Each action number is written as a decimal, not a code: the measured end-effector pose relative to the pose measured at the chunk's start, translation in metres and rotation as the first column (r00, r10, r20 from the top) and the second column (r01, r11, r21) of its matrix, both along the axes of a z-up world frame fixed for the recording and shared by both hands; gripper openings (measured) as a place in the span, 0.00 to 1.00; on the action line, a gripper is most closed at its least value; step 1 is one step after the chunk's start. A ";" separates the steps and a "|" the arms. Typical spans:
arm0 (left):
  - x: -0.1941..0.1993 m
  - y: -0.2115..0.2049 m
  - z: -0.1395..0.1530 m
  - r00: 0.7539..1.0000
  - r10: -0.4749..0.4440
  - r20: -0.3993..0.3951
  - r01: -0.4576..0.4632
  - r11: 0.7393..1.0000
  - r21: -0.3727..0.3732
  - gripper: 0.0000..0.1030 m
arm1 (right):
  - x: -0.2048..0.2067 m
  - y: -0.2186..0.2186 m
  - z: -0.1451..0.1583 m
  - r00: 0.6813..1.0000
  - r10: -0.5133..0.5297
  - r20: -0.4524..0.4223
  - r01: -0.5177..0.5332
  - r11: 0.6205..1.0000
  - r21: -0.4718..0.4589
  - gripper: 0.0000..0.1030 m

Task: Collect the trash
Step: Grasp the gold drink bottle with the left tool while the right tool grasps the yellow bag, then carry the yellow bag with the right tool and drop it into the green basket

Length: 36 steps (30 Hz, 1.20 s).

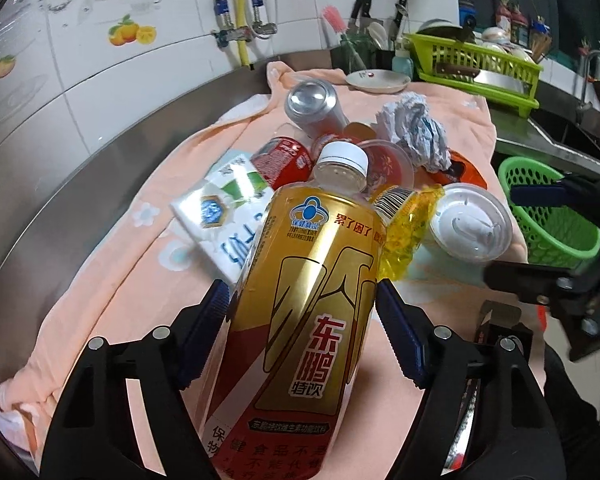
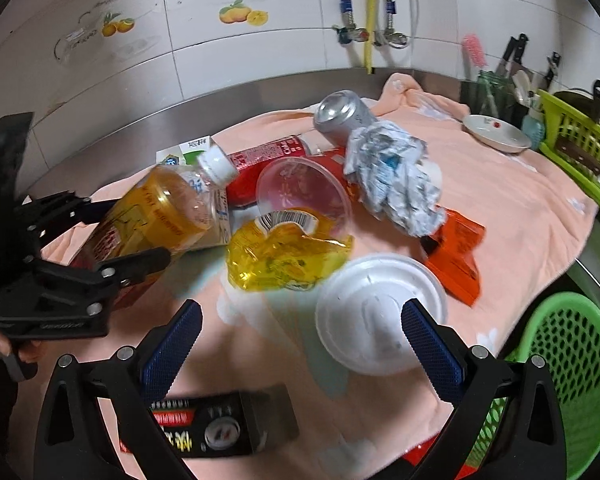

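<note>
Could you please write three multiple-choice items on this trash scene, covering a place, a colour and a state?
1. Where is the green mesh plastic basket?
A. beyond the peach cloth's right edge
B. on the wall
C. on the white plate

2. What colour is the cap of the gold-labelled plastic drink bottle?
A. red
B. white
C. green

3. What is the right gripper doing?
A. clamping the silver can
B. open, holding nothing
C. gripping paper

Answers: 1 A, it sits off the peach cloth; 2 B, the cap is white; 3 B, its jaws stand apart near the white round plastic lid, while the left gripper clamps the bottle.
</note>
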<state>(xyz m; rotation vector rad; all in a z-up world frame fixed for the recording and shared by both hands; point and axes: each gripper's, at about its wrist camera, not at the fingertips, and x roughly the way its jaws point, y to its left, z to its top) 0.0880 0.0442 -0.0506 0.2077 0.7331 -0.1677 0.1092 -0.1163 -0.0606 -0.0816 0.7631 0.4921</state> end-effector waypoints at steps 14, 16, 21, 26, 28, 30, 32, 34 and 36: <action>-0.011 0.026 0.007 0.998 0.057 0.022 -0.056 0.996 -0.067 0.72 | 0.056 0.021 -0.017 0.998 -0.019 -0.064 0.021 1.000 0.022 0.94; -0.010 0.028 0.006 0.998 0.060 0.020 -0.058 0.996 -0.071 0.72 | 0.063 0.023 -0.019 0.997 -0.024 -0.070 0.025 0.999 0.021 0.93; -0.008 0.030 0.004 0.998 0.062 0.017 -0.061 0.995 -0.074 0.71 | 0.079 0.027 -0.026 0.994 -0.026 -0.109 0.031 0.999 0.040 0.93; -0.009 0.031 0.003 0.998 0.064 0.018 -0.062 0.995 -0.072 0.71 | 0.083 0.030 -0.032 0.990 0.002 -0.140 0.007 0.998 0.062 0.79; -0.009 0.030 0.003 0.998 0.065 0.020 -0.064 0.995 -0.073 0.71 | 0.082 0.032 -0.033 0.990 0.008 -0.143 0.002 0.998 0.069 0.73; -0.010 0.031 0.004 0.998 0.066 0.022 -0.064 0.995 -0.073 0.71 | 0.080 0.033 -0.033 0.989 0.010 -0.146 0.002 0.997 0.078 0.66; -0.011 0.031 0.004 0.997 0.068 0.024 -0.066 0.995 -0.072 0.71 | 0.079 0.032 -0.034 0.989 0.009 -0.149 0.005 0.996 0.093 0.60; -0.012 0.030 0.005 0.997 0.069 0.026 -0.067 0.995 -0.071 0.71 | 0.076 0.030 -0.034 0.989 0.005 -0.147 0.011 0.994 0.110 0.53; -0.013 0.031 0.005 0.997 0.070 0.027 -0.068 0.995 -0.071 0.71 | 0.072 0.029 -0.032 0.990 0.004 -0.143 0.014 0.992 0.125 0.50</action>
